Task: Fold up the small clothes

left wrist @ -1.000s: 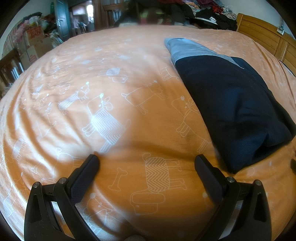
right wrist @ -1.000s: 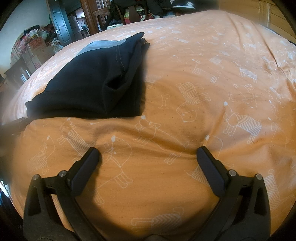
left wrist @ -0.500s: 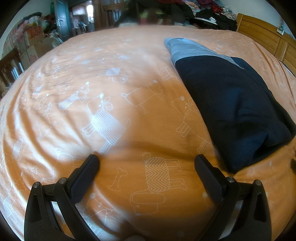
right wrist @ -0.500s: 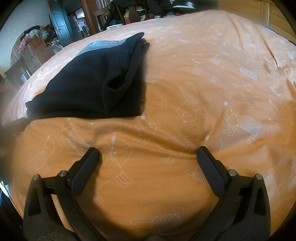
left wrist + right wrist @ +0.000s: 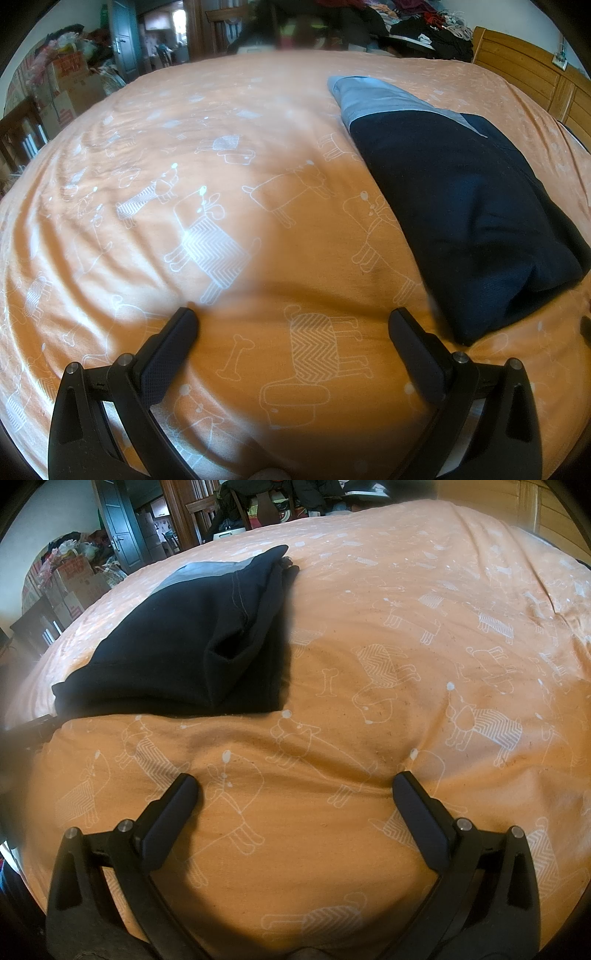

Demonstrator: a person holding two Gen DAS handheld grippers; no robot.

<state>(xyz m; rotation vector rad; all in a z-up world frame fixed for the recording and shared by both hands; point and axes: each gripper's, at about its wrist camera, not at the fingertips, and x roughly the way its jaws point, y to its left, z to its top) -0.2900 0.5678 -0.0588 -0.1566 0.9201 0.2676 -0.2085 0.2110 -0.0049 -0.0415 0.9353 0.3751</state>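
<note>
Nothing has shifted since the earlier frames: both grippers hover as before over the orange bedspread (image 5: 155, 155). Left gripper (image 5: 291, 325) has its fingers spread wide, holding nothing; the folded dark garment (image 5: 461, 206) lies ahead to its right, near its right finger. Right gripper (image 5: 295, 786) is likewise spread and empty, with the garment (image 5: 177, 646) ahead to its left, apart from it.

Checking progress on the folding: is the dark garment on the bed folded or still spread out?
Folded. The dark garment lies as a compact bundle with stacked layers at its near edge, on the orange bedsheet.
</note>
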